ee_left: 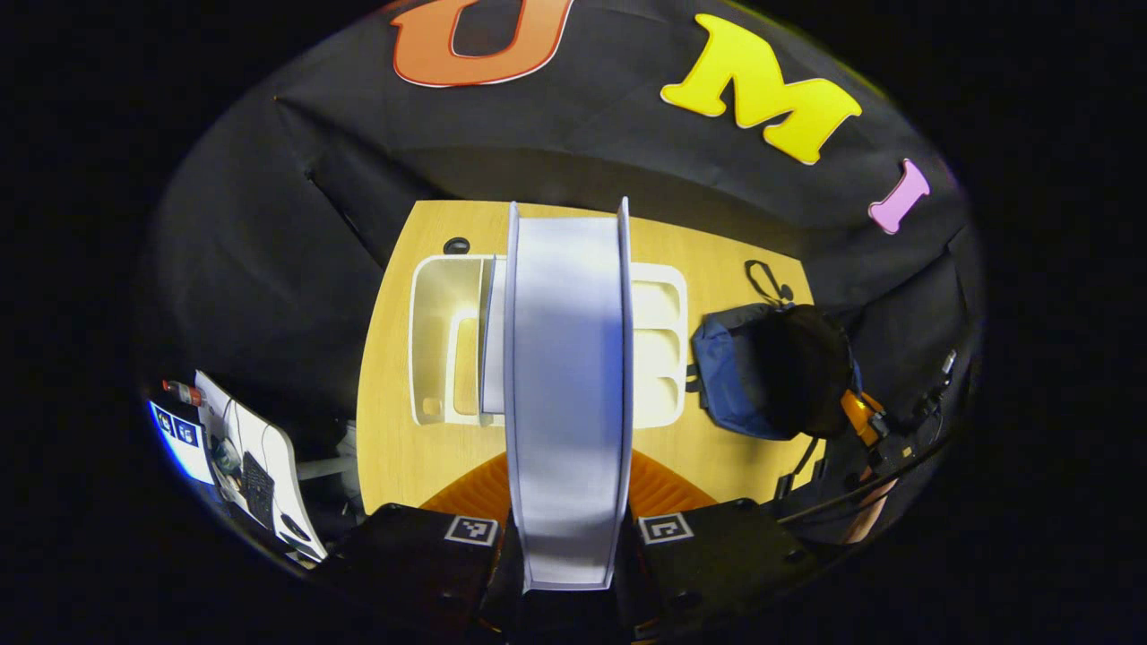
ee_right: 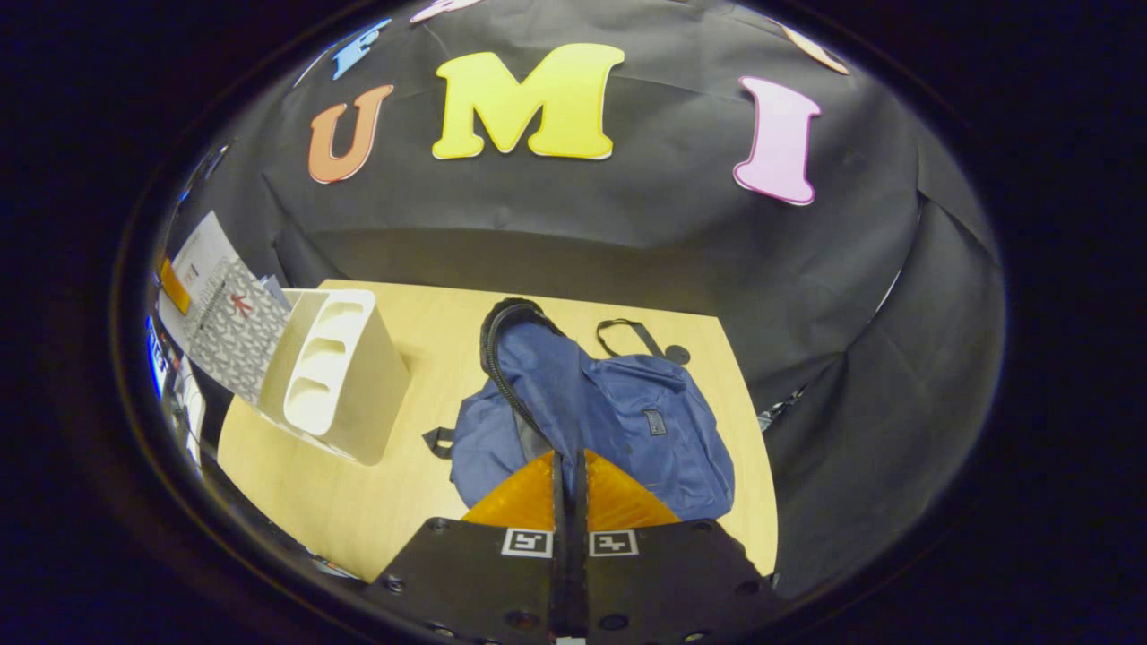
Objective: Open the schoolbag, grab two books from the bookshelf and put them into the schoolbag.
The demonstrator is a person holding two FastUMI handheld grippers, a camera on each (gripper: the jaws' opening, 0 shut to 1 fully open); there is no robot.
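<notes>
1 table (ee_left: pixel 394 448), wooden. 1 blue schoolbag (ee_right: pixel 627 421) lies on it, mouth toward my right side, my right fingers (ee_right: pixel 566 488) pinched tight on its raised rim. 1 white bookshelf (ee_left: pixel 439 340) w/ 1 book left in it. My left fingers (ee_left: pixel 570 528) clamp 1 book (ee_left: pixel 566 394), long axis pointing away from me, above the bookshelf.

The right gripper (ee_right: pixel 568 488) pinches the blue schoolbag's (ee_right: pixel 627 421) black edge, with the white bookshelf (ee_right: pixel 336 376) standing left on the table (ee_right: pixel 421 327).
</notes>
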